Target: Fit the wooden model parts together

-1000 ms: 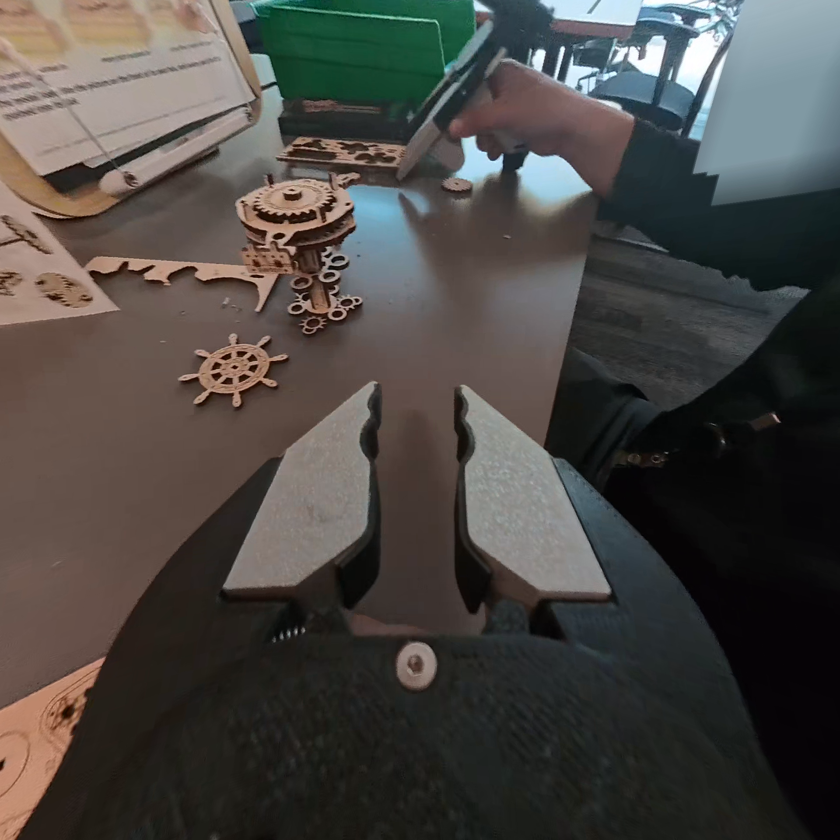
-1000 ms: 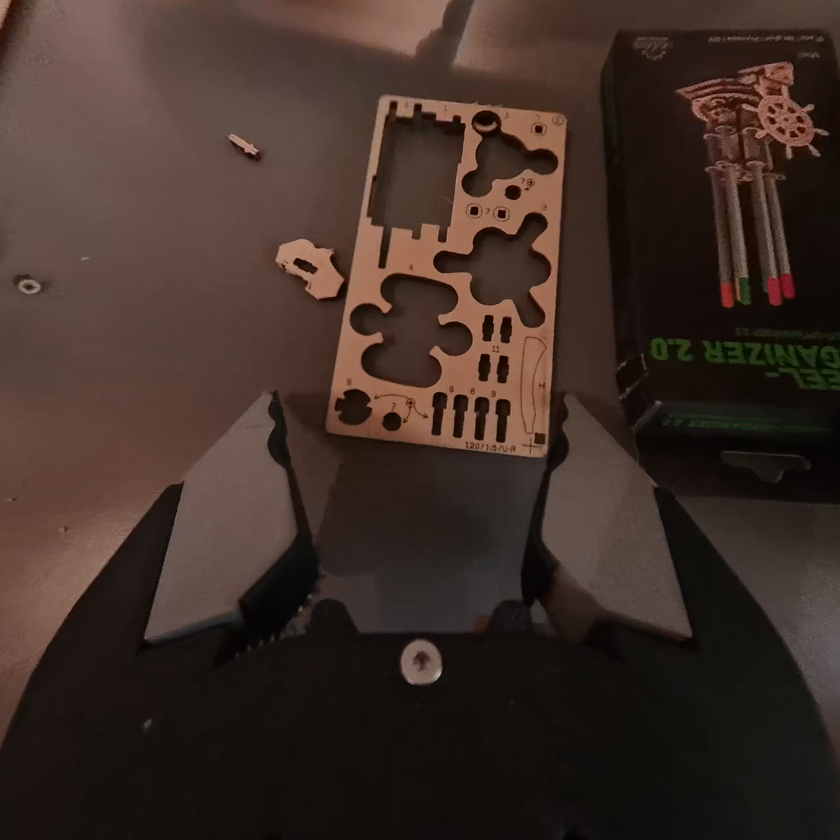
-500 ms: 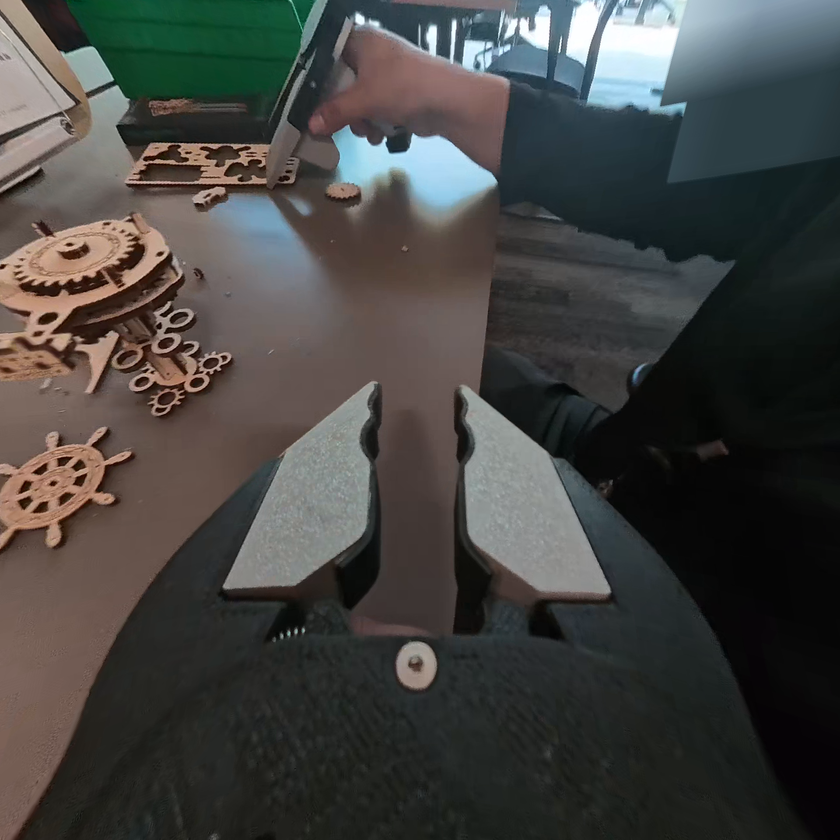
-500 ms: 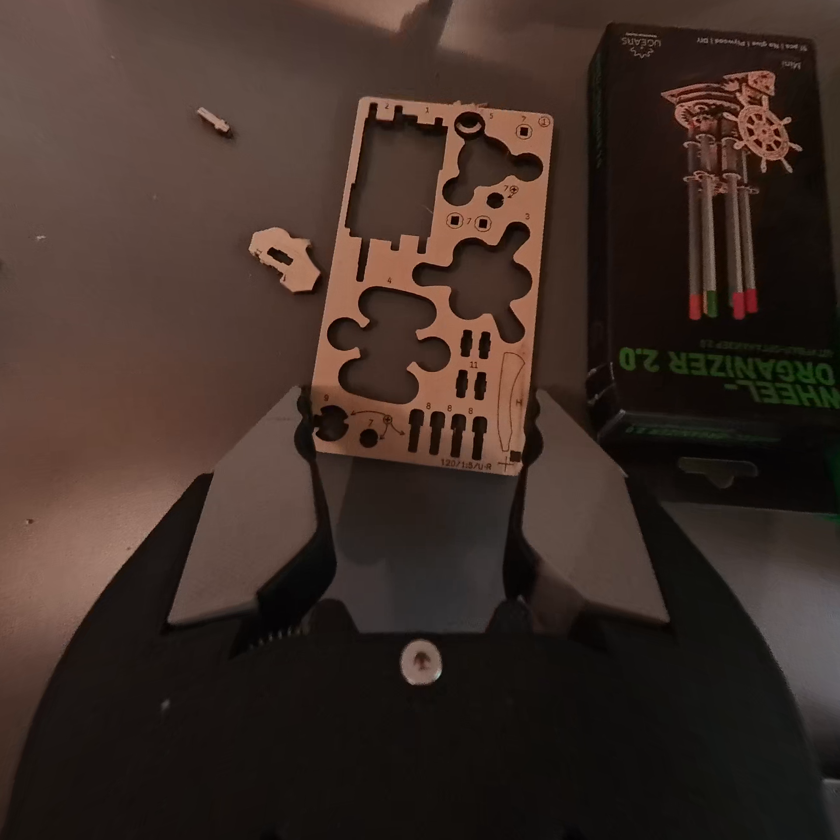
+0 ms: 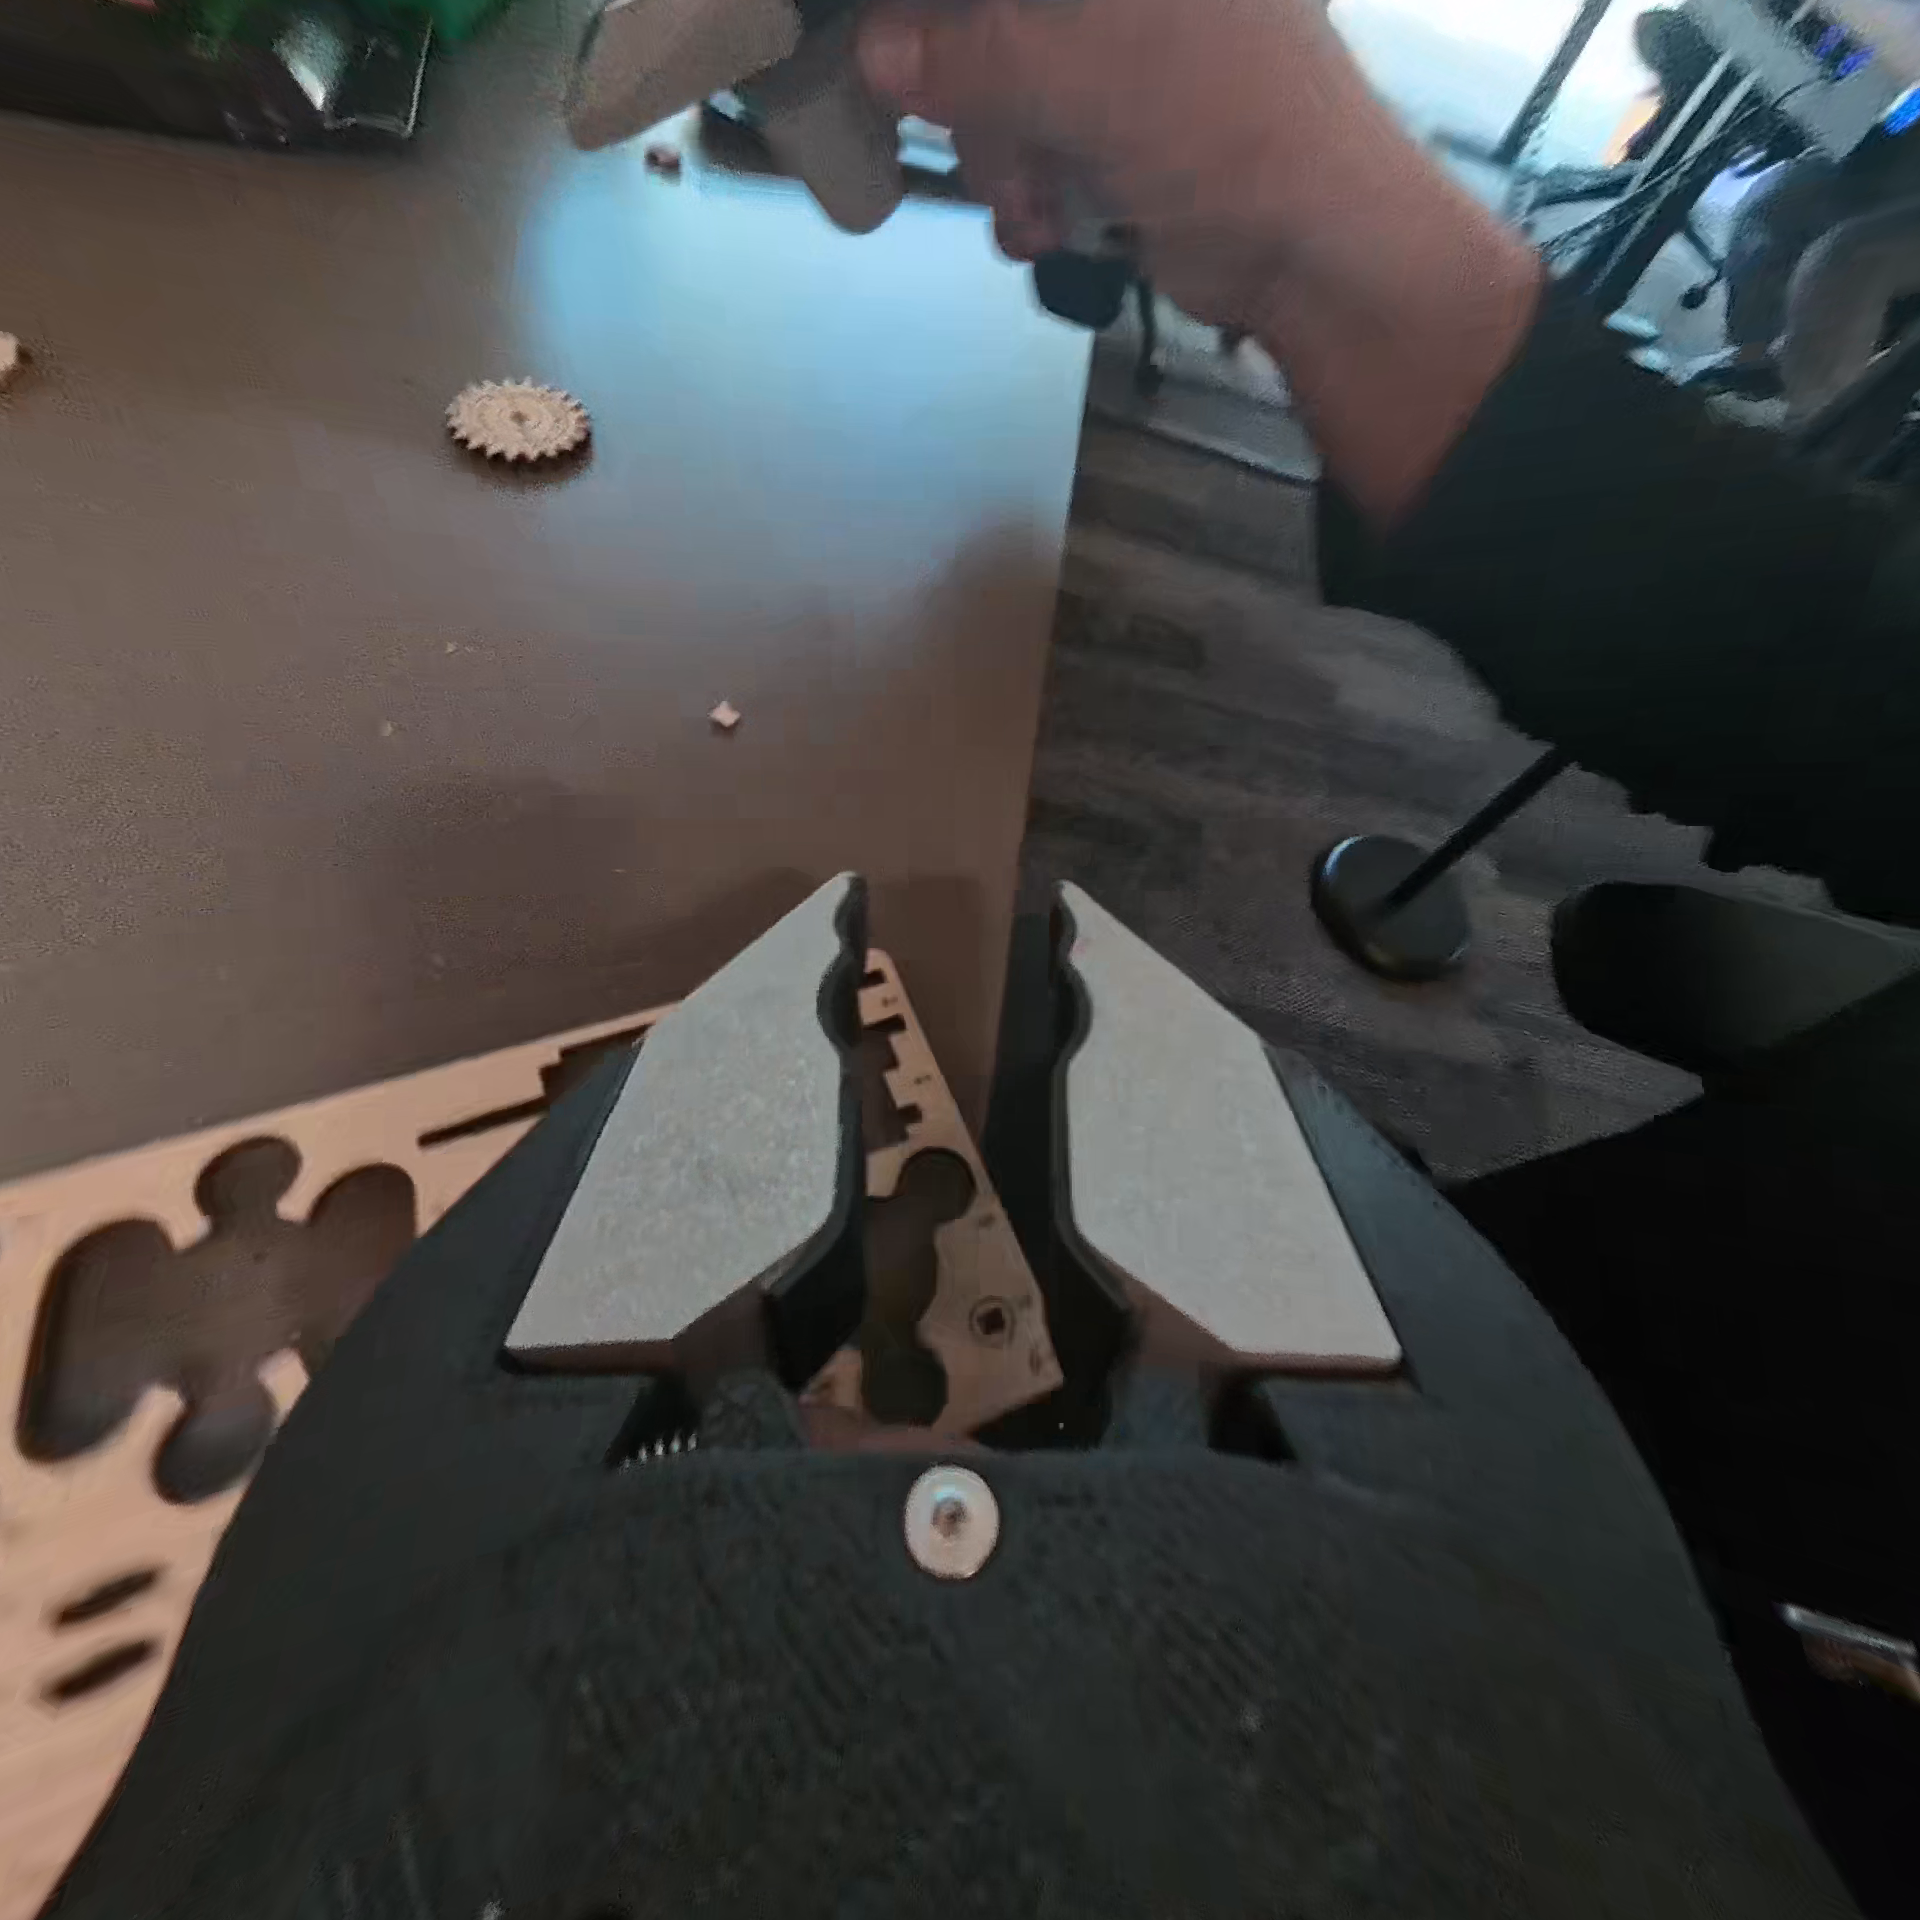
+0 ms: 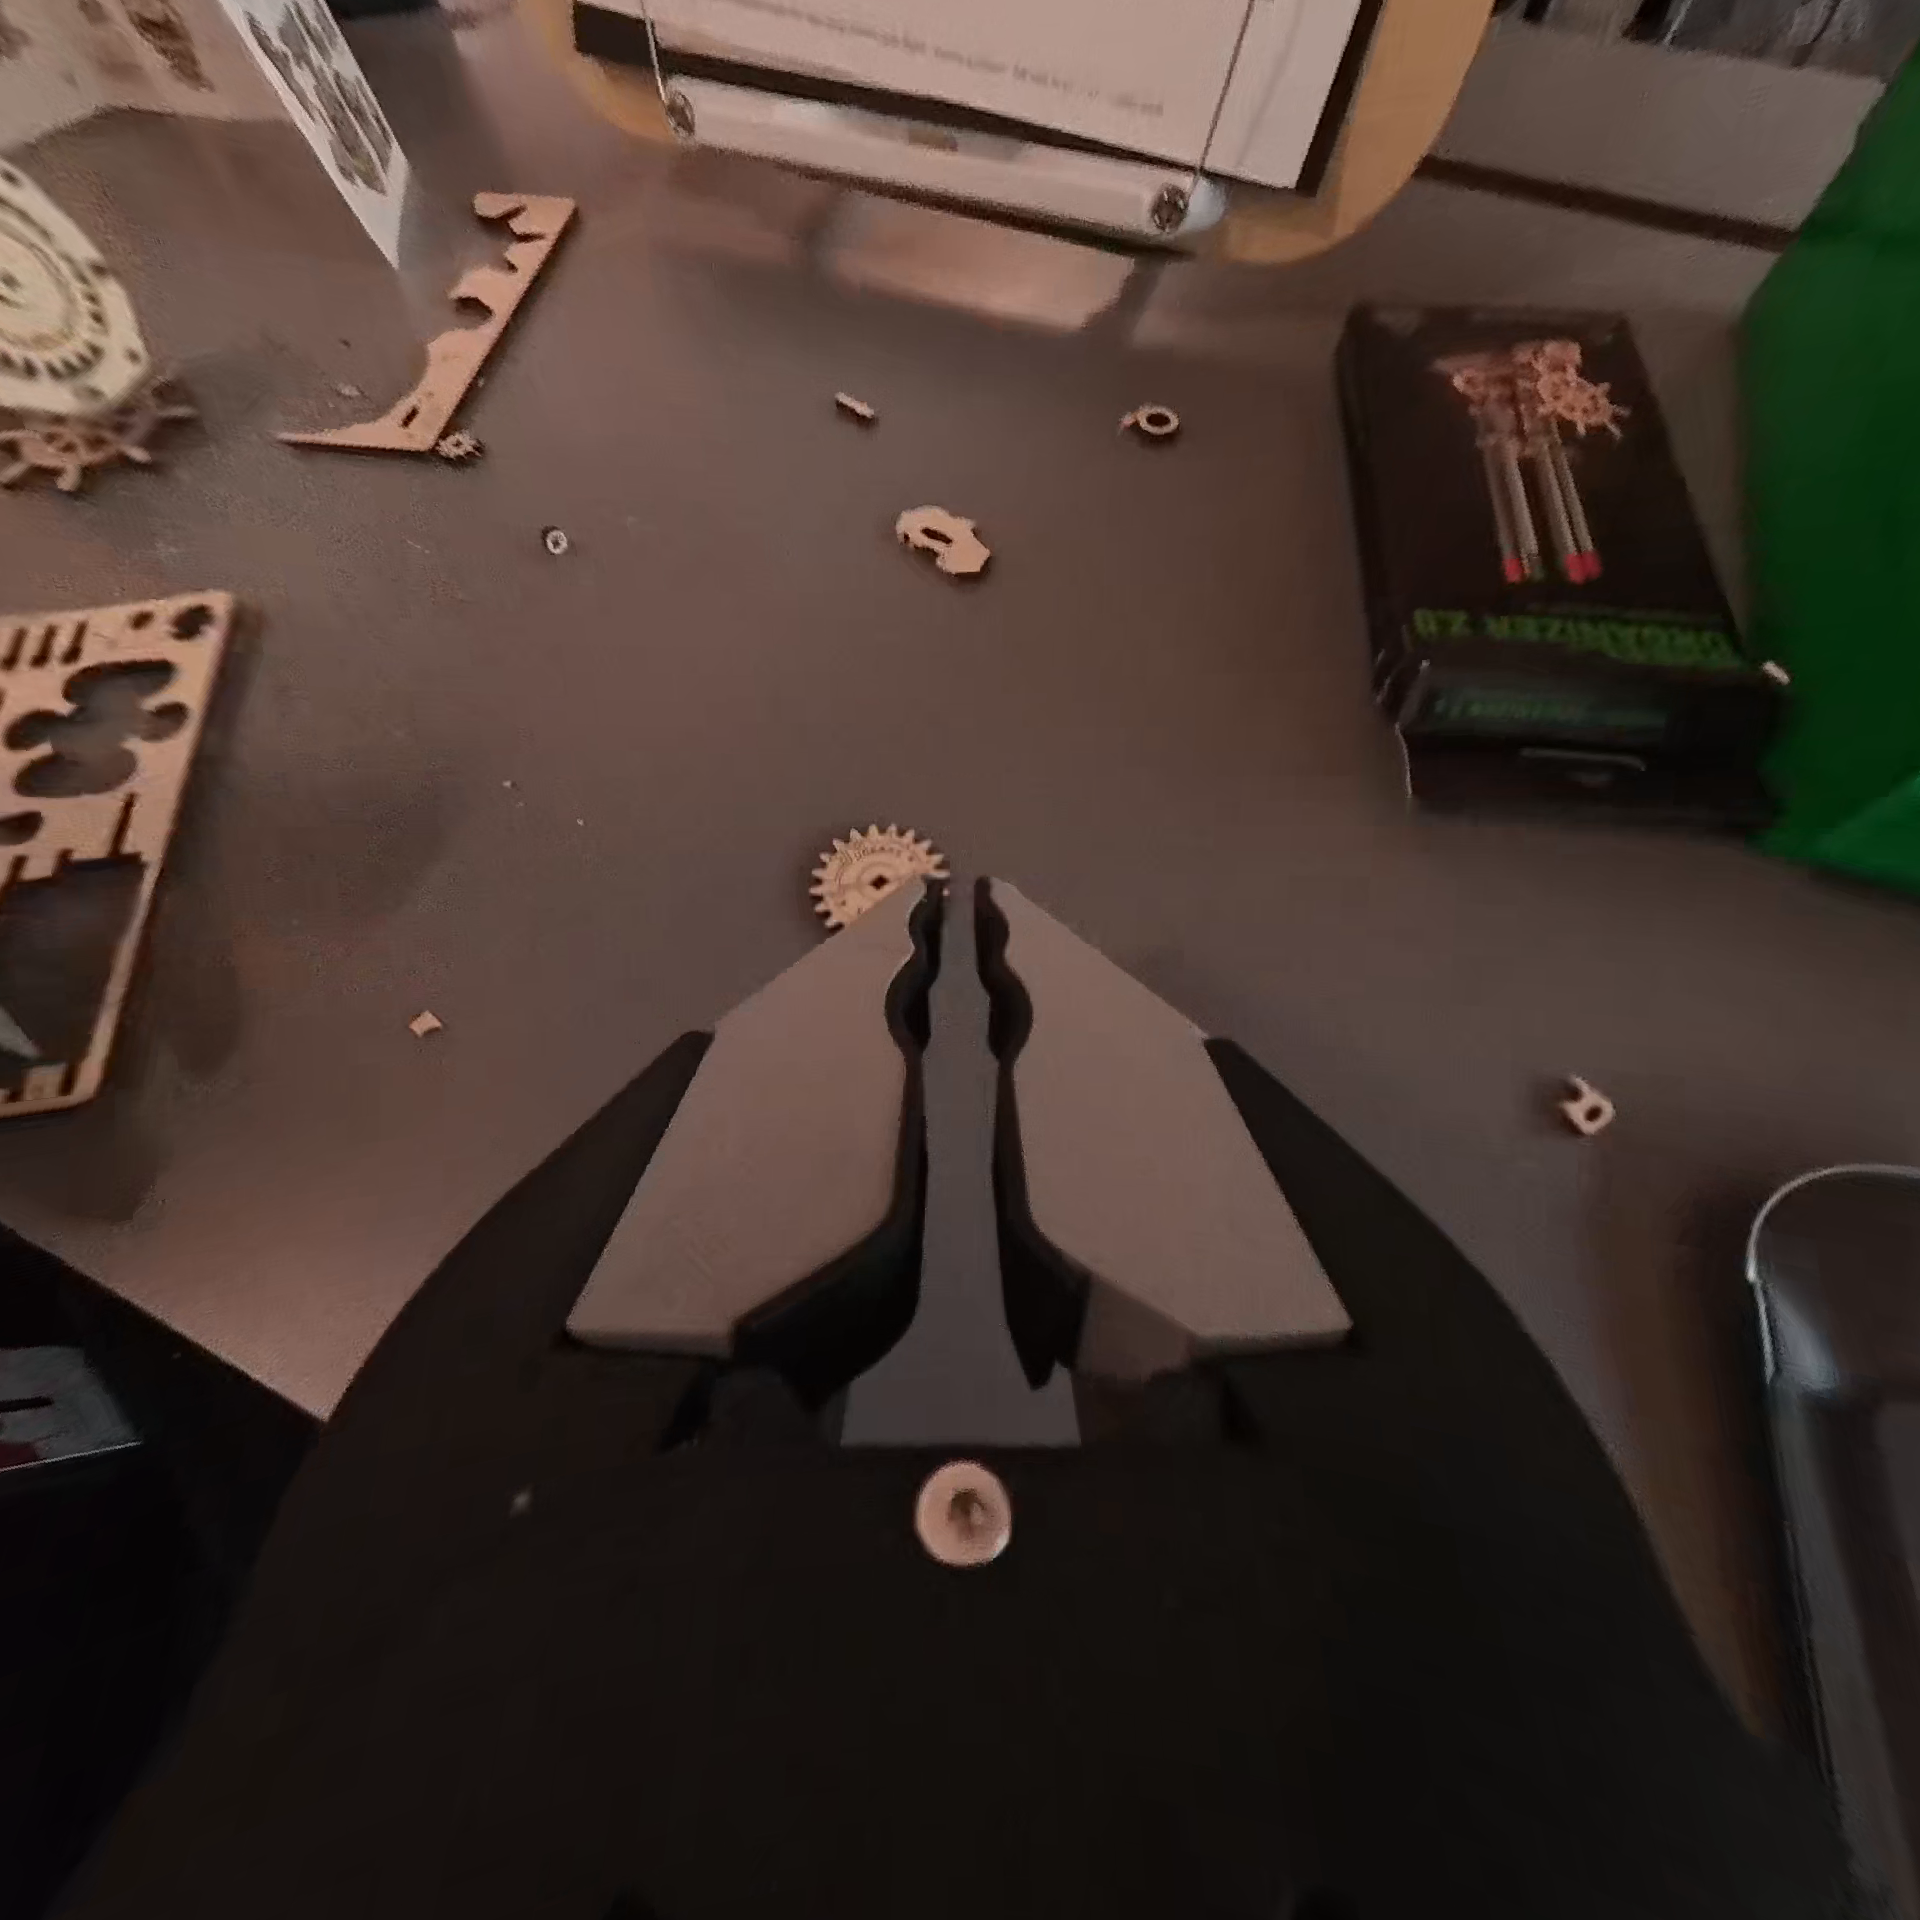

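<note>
My left gripper (image 5: pixel 956 914) hangs low over a wooden cut-out sheet (image 5: pixel 156 1247) near the table's right edge. Its jaws stand a narrow gap apart with nothing gripped. The sheet also shows at the left in the right wrist view (image 6: pixel 94 790). My right gripper (image 6: pixel 961 891) is shut with nothing seen between its fingers. Its left fingertip overlaps a small wooden gear (image 6: pixel 868 868), which also shows in the left wrist view (image 5: pixel 520 421). The right gripper shows blurred at the top of that view (image 5: pixel 727 114), held by a hand. The part-built model (image 6: pixel 52 312) stands far left.
A black product box (image 6: pixel 1538 551) and a green bin (image 6: pixel 1849 520) are at the right, an instruction stand (image 6: pixel 987 104) at the back. Small wooden bits (image 6: pixel 940 540) and an offcut strip (image 6: pixel 447 343) lie scattered. A metal object (image 6: pixel 1839 1455) sits at lower right. The table edge (image 5: pixel 1049 623) is close. There is about 20 cm between the tips of the two grippers. The right tips stand about 7 cm off the small wooden gear (image 6: pixel 868 868). My left wrist view (image 5: pixel 477 412) looks at it from another angle.
The left gripper swung right and down over the cut-out sheet. The right gripper closed from wide open and moved from the sheet to the gear. The sheet now lies far left of the box.
</note>
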Motion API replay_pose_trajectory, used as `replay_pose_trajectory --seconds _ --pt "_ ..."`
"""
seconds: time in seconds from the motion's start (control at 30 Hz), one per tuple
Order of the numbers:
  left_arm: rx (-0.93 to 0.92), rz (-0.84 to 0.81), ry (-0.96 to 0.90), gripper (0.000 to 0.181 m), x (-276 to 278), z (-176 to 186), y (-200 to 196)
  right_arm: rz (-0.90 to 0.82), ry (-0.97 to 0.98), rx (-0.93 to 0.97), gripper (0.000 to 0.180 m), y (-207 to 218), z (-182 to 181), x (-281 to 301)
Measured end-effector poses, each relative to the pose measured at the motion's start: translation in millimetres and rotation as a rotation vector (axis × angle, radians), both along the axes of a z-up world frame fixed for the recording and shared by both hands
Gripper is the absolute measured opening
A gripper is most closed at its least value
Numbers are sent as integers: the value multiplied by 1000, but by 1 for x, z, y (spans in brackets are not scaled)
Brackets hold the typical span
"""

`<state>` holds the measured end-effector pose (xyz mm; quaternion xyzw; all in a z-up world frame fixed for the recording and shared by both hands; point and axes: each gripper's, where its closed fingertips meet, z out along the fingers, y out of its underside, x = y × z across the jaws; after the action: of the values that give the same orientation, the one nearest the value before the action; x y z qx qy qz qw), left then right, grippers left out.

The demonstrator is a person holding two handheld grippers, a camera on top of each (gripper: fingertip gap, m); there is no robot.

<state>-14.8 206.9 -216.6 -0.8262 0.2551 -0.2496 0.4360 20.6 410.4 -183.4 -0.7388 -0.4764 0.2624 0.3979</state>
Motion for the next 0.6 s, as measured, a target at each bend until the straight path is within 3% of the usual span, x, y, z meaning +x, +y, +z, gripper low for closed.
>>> replay_pose_trajectory --seconds 0.07,0.13,0.27,0.4,0.5,0.6 --pt "-163 -102 -146 17 6 -3 -9 14 7 -38 8 -14 -10 -4" --pt "-267 -89 -183 7 -6 -8 -4 47 -34 -36 15 -29 -24 -10" --pt "-114 -115 -182 18 -7 10 -7 58 -82 8 29 -32 -38 -11" --pt "3 -93 -206 23 -19 25 -21 72 -44 36 36 -34 -30 -17" --pt "67 9 -56 33 -59 25 -34 68 -62 64 41 -33 -29 -24" --pt "172 254 237 41 -157 45 -40 86 -76 89 42 -32 -29 -35"
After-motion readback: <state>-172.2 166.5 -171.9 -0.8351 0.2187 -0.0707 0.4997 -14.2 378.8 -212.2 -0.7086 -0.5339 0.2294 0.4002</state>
